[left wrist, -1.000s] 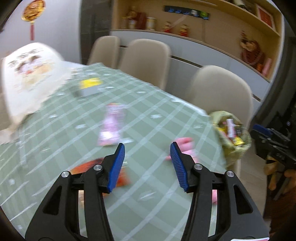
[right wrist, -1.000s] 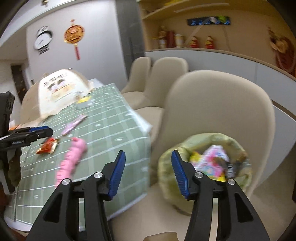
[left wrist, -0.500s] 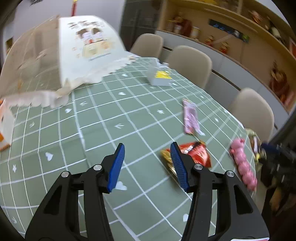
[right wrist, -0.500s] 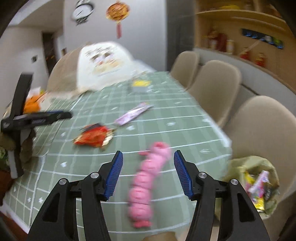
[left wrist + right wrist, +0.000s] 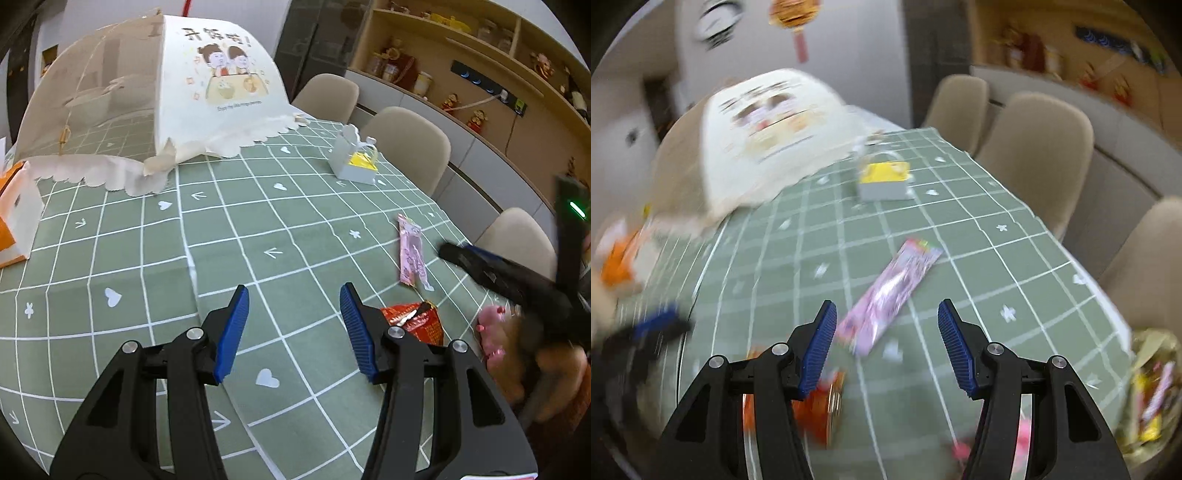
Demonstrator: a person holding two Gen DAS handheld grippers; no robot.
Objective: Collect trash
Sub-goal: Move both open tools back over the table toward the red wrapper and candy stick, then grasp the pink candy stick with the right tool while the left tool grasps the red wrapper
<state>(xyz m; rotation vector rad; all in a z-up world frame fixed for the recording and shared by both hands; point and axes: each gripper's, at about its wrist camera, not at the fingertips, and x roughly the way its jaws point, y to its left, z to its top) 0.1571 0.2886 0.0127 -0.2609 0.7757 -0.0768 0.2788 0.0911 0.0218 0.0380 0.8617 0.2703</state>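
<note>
On the green checked tablecloth (image 5: 221,240) lie a long pink wrapper (image 5: 410,254), a red snack wrapper (image 5: 417,322) and a pink segmented piece (image 5: 491,334) at the right edge. My left gripper (image 5: 293,328) is open and empty above bare cloth, left of the red wrapper. My right gripper (image 5: 884,345) is open and empty, just above the near end of the pink wrapper (image 5: 890,295); the red wrapper (image 5: 820,402) lies under its left finger. It also shows in the left wrist view (image 5: 498,273). A green trash bag (image 5: 1152,391) with wrappers hangs at the table's right.
A large mesh food cover (image 5: 155,92) fills the far left of the table. A small grey and yellow gift box (image 5: 354,162) stands behind the wrappers. An orange and white box (image 5: 14,218) is at the left edge. Beige chairs (image 5: 410,144) line the far side.
Both grippers have swung from the trash bag by the chair to over the table. The right gripper has moved forward past the pink segmented piece to the long pink wrapper. Both stay open.
</note>
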